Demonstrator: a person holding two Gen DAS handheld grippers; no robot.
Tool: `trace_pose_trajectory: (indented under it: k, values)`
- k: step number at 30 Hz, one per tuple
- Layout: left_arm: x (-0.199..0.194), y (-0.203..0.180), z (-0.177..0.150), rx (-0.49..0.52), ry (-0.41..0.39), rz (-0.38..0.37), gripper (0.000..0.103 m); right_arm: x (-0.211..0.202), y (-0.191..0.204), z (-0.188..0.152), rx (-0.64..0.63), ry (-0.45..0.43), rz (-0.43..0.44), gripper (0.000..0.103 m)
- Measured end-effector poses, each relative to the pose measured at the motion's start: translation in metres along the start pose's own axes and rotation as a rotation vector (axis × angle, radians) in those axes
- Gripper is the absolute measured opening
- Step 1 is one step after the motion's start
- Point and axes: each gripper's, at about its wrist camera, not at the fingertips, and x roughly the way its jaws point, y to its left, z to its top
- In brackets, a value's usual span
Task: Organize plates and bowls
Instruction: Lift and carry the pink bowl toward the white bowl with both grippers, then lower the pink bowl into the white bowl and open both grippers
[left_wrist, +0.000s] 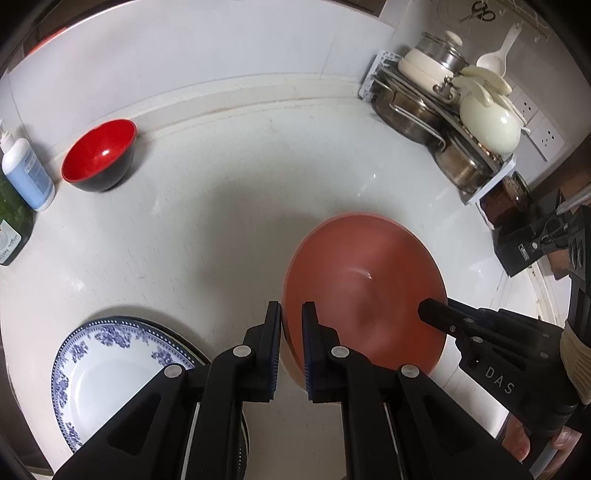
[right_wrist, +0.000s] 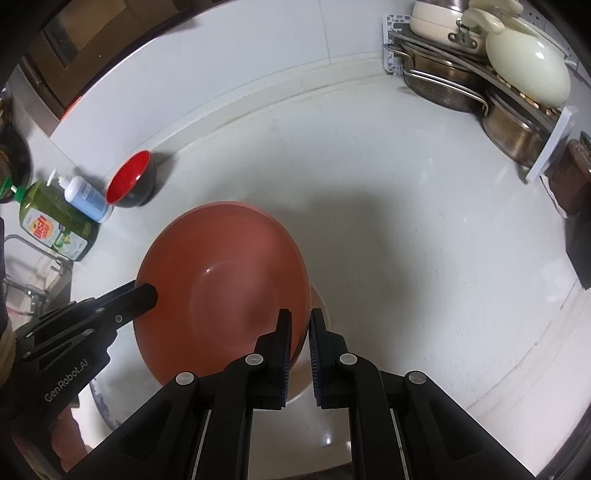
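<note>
You hold a terracotta plate (left_wrist: 364, 291) between two hand-held grippers over a white desk (left_wrist: 207, 229). Your left hand-held gripper (left_wrist: 291, 350) pinches the plate's left rim, one finger on each face of it, the jaws nearly together. Your right hand-held gripper (right_wrist: 300, 354) pinches the opposite rim in the same way; in the left wrist view it shows as a black arm (left_wrist: 480, 332) reaching in from the right and biting the plate's edge. The plate is tilted, its hollow side facing the cameras, and it casts a soft shadow on the desk beneath. Just left of the plate, near the desk's front edge, lies a white plate with a blue floral border (left_wrist: 110, 373), resting on a darker plate whose rim peeks out behind it. In the right wrist view a pale dish (right_wrist: 317, 413) lies under the held plate's right edge. Well apart, toward the back wall on the left, a bowl, red inside and black outside (left_wrist: 99, 157), stands upright. Beside it stand a white pump bottle (left_wrist: 26, 173) and a green dish-soap bottle (right_wrist: 55, 225). In the back right corner a rack (left_wrist: 443, 122) holds steel pans and cream-coloured pots with lids.
</note>
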Motion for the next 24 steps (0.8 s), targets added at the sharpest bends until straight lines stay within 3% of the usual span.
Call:
trace_pose_trajectory:
  k: [13, 24]
  values:
    - [0.018, -0.001, -0.011, 0.0, 0.057, -0.004, 0.013, 0.017, -0.008, -0.01, 0.008, 0.058, -0.011, 0.011]
    - [0.022, 0.0, -0.013, 0.002, 0.06, 0.016, 0.013, 0.027, -0.004, -0.013, 0.001, 0.082, -0.018, 0.011]
